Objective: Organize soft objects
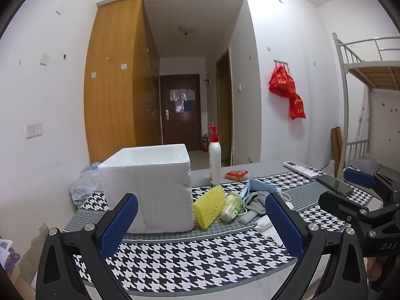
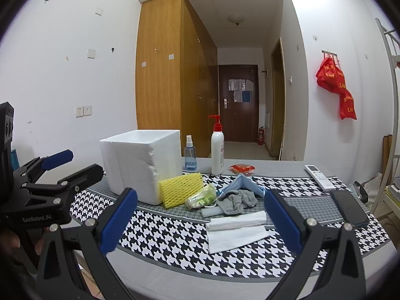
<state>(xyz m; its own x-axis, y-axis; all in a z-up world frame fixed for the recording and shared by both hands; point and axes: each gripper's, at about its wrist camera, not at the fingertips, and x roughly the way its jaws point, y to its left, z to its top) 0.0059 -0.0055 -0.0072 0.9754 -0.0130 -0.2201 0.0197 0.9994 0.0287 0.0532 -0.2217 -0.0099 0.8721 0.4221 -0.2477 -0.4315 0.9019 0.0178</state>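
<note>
Now | both tongs (image 1: 200,222) (image 2: 200,220) spread, empty | soft pile (image 2: 235,200) ahead, apart

White foam box (image 2: 140,165): upright on the houndstooth cloth, top open. Yellow foam net sleeve (image 2: 181,188): leans against the box's right side, tilted. Clear packet with green contents (image 2: 201,197): just right of the sleeve, touching it. Grey sock (image 2: 237,201): crumpled, beside the packet. Blue face mask (image 2: 246,183): folded, partly over the sock. White folded tissues (image 2: 236,227): flat, nearest the camera.
</note>
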